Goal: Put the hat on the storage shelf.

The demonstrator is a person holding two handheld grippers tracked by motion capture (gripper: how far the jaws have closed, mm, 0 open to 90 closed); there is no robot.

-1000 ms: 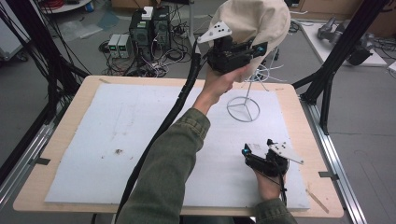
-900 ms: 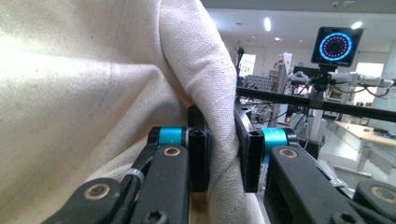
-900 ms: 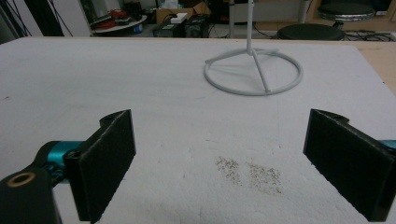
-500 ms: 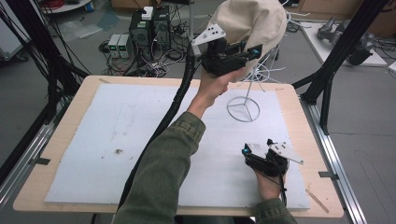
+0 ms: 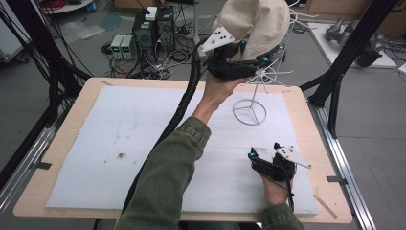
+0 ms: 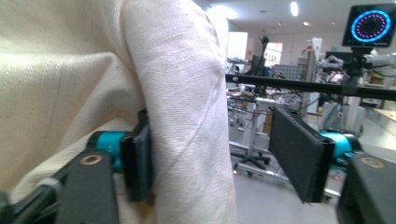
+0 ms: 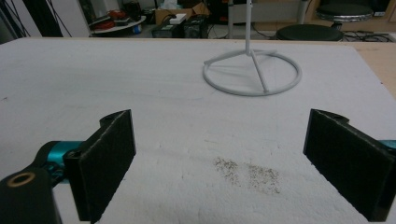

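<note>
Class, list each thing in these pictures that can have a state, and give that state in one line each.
Left gripper: jaws just opened, hat fabric between them.
Right gripper: open, holds nothing, low over the mat.
Hat: on top of the stand.
Wire stand: upright on the mat.

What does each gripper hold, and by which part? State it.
Nothing. The left gripper, jaws just opened, has released the cream fabric hat's edge fold; one pad still touches it. The right gripper is open.

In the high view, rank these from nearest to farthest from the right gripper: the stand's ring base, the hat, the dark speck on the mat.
From the right gripper:
1. Stand's ring base, just beyond it.
2. Dark speck, far left on the mat.
3. Hat, high on the stand at the back.
</note>
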